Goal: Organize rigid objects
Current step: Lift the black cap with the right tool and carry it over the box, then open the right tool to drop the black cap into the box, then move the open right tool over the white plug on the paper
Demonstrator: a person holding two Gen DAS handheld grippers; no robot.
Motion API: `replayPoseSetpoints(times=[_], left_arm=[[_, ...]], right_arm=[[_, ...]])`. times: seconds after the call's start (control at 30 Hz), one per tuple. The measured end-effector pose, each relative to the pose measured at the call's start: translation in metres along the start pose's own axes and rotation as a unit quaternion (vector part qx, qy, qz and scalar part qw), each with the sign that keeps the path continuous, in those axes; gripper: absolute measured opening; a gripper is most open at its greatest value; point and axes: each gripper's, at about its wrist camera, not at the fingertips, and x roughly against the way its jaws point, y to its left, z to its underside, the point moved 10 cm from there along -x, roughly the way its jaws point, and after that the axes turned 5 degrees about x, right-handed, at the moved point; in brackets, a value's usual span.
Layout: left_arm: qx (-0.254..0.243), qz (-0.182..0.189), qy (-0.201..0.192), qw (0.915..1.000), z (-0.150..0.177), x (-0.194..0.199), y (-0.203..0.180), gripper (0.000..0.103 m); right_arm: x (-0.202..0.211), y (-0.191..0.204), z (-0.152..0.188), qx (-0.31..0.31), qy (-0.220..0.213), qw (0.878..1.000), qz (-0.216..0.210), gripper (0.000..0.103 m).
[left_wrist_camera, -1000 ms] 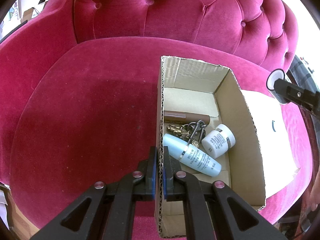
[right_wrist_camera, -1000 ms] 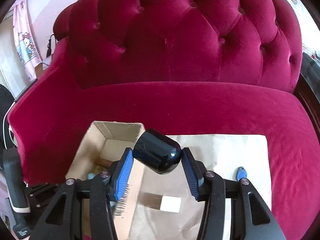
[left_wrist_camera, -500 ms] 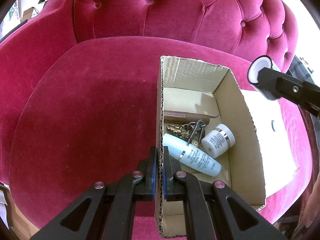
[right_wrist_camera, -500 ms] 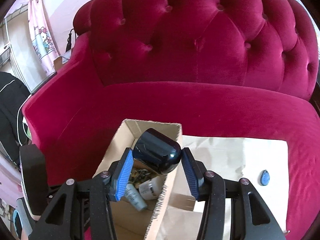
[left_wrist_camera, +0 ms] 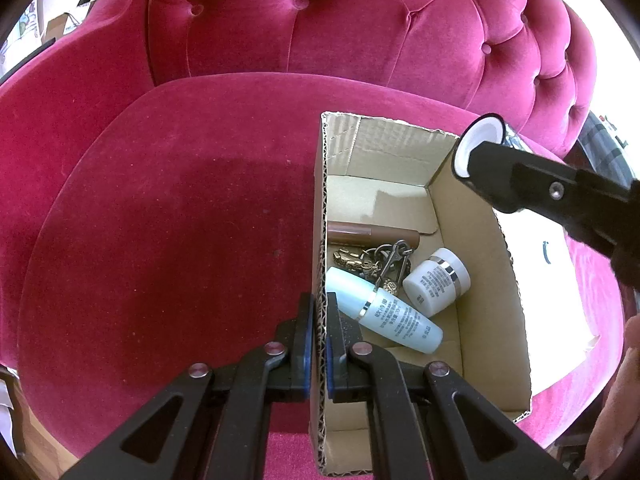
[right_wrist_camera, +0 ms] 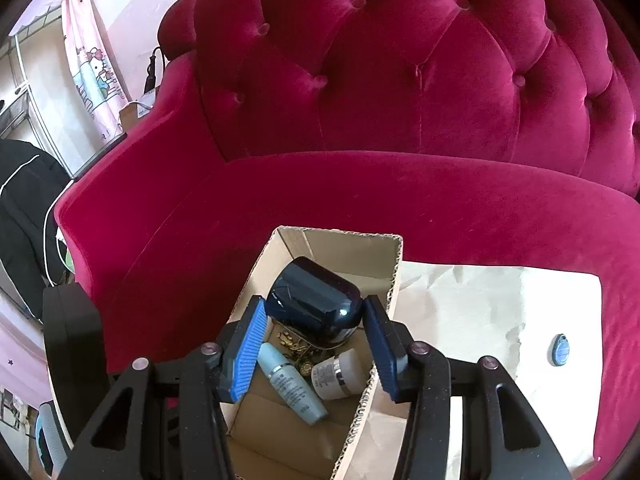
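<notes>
An open cardboard box stands on the red velvet sofa. My left gripper is shut on the box's left wall. Inside lie a pale blue bottle, a white jar, a bunch of keys and a brown tube. My right gripper is shut on a dark glossy jar and holds it above the box. In the left wrist view it comes in from the right over the box's far right corner.
A sheet of pale paper lies on the seat right of the box, with a small blue tag on it. The sofa's tufted backrest rises behind. Room clutter stands left of the sofa arm.
My right gripper has carried the dark jar leftward from over the paper to above the box. My left gripper and the box have not moved.
</notes>
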Motion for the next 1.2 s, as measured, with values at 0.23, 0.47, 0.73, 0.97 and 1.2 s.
replayPoseSetpoints(times=[0.23, 0.47, 0.73, 0.97, 1.2], left_arm=[[0.000, 0.000, 0.000, 1.0000, 0.000, 0.000, -0.001, 0.004], [0.000, 0.000, 0.000, 1.0000, 0.000, 0.000, -0.001, 0.004], [0.001, 0.000, 0.000, 1.0000, -0.001, -0.001, 0.000, 0.004], [0.000, -0.001, 0.000, 1.0000, -0.001, -0.001, 0.000, 0.004], [-0.001, -0.002, 0.001, 1.0000, 0.000, -0.001, -0.001, 0.004]], right_arm=[[-0.004, 0.005, 0.002, 0.002, 0.004, 1.000, -0.004, 0.053], [-0.005, 0.004, 0.002, -0.001, 0.005, 1.000, -0.007, 0.054], [-0.001, -0.007, -0.001, -0.019, 0.000, 1.000, 0.005, 0.095], [0.002, -0.021, -0.002, -0.027, -0.002, 0.999, 0.020, 0.102], [0.009, -0.033, 0.000, -0.023, 0.000, 0.999, 0.036, 0.102]])
